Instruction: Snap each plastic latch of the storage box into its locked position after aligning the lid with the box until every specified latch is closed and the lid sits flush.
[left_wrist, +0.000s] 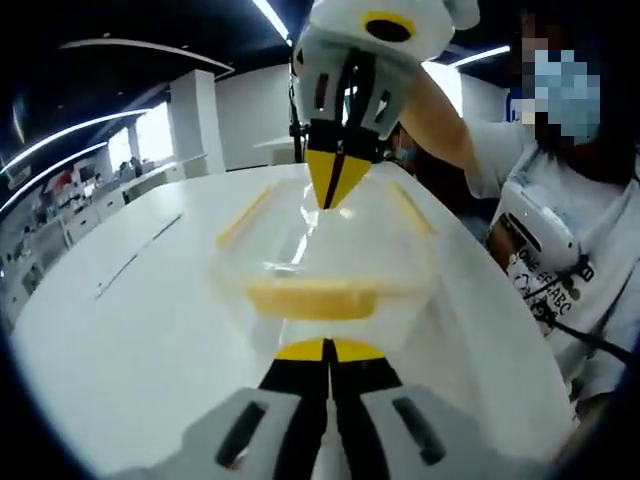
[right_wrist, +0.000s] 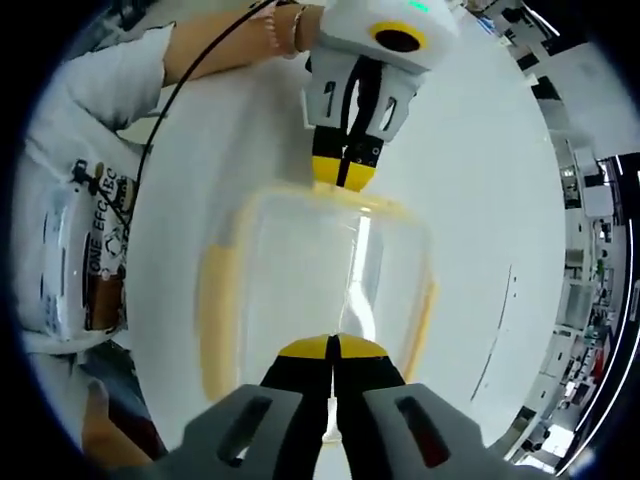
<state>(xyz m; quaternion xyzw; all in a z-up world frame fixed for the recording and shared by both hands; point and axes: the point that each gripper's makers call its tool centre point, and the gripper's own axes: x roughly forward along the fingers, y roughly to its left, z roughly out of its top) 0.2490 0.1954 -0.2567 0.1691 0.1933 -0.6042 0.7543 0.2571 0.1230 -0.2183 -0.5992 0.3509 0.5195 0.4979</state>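
The two end latches are being pressed with jaws brought together, nothing gripped: the left gripper (left_wrist: 327, 350) at the near latch (left_wrist: 312, 297), the right gripper (left_wrist: 338, 185) at the far end. Pressure should be kept straight and even. The clear storage box (right_wrist: 330, 290), yellow-edged, is lying on the white table (left_wrist: 130, 300).

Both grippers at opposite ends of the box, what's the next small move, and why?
Probably press the left gripper down on the yellow latch just ahead of its shut tips. The right gripper, also shut, has its tips at the far end of the clear lid, apparently bracing it. The lid looks seated on the storage box, though the blur hides whether any latch is locked.
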